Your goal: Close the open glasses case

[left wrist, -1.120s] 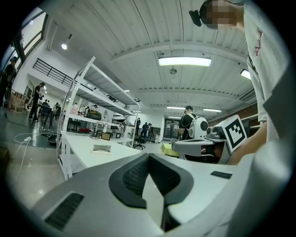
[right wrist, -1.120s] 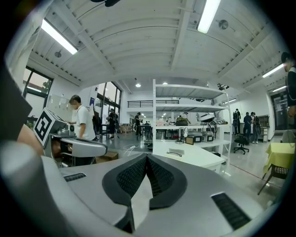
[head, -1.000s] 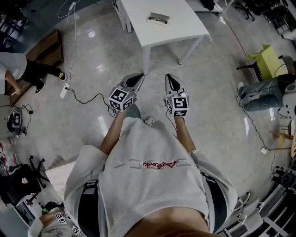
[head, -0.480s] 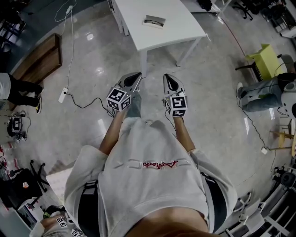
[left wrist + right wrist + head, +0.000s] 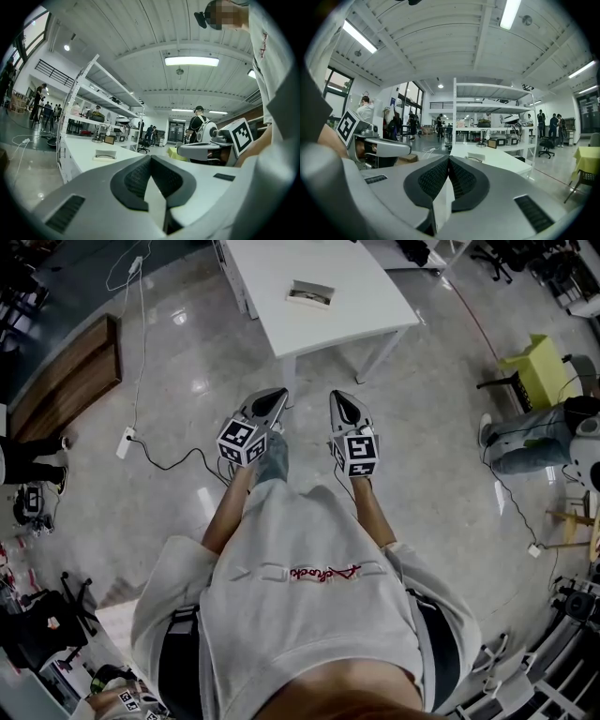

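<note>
The open glasses case (image 5: pixel 310 293) lies on a white table (image 5: pixel 361 296) at the top of the head view, with glasses inside it. Both grippers are held out in front of the person, well short of the table. My left gripper (image 5: pixel 278 393) is shut with nothing between its jaws. My right gripper (image 5: pixel 336 396) is beside it, also shut and empty. The left gripper view shows the case (image 5: pixel 105 154) far ahead on the table, beyond my left gripper (image 5: pixel 150 157). The right gripper view has the case (image 5: pixel 476 157) just past my right gripper (image 5: pixel 448 158).
A wooden bench (image 5: pixel 70 381) stands at the left, with a power strip (image 5: pixel 124 442) and its cable on the shiny floor. A yellow-green chair (image 5: pixel 539 357) and a seated person (image 5: pixel 534 432) are at the right. White shelving (image 5: pixel 492 117) stands behind the table.
Both grippers have moved forward toward the table, still shut. The table and case sit slightly lower and nearer in the head view. The person at the far left has mostly left the view.
</note>
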Tool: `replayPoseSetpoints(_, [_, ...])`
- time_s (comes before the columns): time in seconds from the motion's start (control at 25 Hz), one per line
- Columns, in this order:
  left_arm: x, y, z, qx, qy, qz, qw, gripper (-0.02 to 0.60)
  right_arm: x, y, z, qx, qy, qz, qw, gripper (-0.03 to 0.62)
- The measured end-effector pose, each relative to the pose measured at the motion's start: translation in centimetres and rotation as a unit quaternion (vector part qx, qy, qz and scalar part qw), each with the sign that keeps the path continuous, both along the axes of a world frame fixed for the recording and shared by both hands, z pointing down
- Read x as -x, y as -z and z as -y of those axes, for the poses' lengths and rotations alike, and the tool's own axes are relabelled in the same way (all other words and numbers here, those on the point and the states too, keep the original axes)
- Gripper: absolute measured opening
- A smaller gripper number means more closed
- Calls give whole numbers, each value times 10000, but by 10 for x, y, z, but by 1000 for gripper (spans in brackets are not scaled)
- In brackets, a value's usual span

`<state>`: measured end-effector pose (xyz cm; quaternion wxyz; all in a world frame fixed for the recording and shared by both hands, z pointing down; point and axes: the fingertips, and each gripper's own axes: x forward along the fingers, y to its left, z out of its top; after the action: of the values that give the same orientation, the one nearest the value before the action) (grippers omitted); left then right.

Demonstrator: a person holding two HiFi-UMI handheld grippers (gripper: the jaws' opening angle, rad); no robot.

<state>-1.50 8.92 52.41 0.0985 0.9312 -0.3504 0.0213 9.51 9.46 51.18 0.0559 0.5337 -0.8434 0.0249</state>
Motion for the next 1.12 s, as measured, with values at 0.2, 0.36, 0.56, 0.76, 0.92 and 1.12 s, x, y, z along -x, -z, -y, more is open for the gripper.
replayPoseSetpoints(0.2, [1,-5,32,43,-12,-20,10000,25,1,-5,31,38,-25,-30,10000,25])
replayPoseSetpoints(0.36, [5,-9,59,86,-50,-40,9999,25,6,-11,55,95,-33,-56,9999,25])
replayPoseSetpoints(0.56, [1,-14,93,153,-197,-41,9997,25,4,-12,88,136,-144,-85,9998,25])
replayPoseSetpoints(0.76, [-1,-11,132,183,-241,-69,9995,25,1,-13,124,242,-190,-119,9995,25])
replayPoseSetpoints(0.92, [8,-10,162,243,-249,-86,9994,25,10,-11,156,324,-204,-122,9992,25])
replayPoseSetpoints(1.12, [12,-10,201,317,-321,-106,9989,25,13,-7,194,356,-297,-110,9989,25])
